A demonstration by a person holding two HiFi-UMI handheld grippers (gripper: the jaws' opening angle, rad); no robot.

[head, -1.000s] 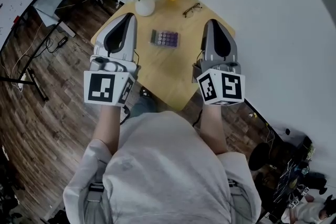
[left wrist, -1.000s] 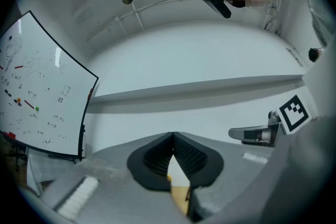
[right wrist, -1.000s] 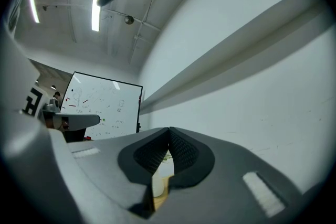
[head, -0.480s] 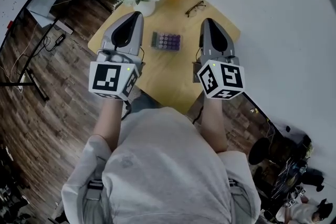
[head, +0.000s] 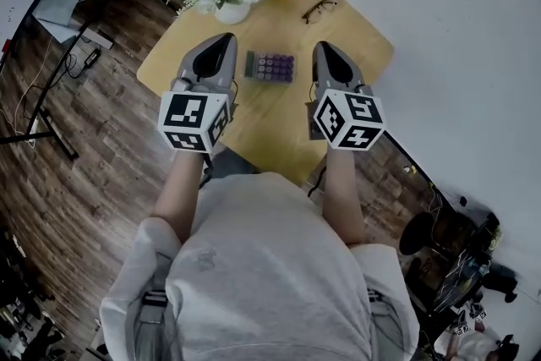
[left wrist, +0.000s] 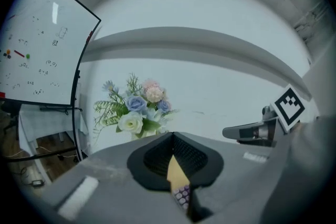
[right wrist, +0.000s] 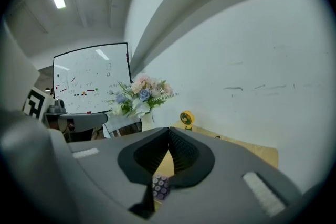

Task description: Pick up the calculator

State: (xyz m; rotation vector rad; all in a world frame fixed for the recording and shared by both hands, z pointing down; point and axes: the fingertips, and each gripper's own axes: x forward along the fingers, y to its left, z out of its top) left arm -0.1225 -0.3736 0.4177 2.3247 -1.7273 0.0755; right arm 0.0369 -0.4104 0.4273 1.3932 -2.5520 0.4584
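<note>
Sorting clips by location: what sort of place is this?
Likely an office or lab room: a whiteboard on a stand, and a small wooden table holding a calculator and glasses.

Calculator [head: 270, 67] on table [head: 279, 127], between tools.

Pale grey T-shirt [head: 270, 275] — left gripper [head: 226, 37], right gripper [head: 322, 46] grey, cube-marked.

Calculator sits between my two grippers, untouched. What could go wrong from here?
Both the left gripper and right gripper are shut; moving in like this would only shove the calculator across the table.
It lies flat, so jaws may skid over it.
The left gripper's tip looks near the flower vase and could tip it.
</note>
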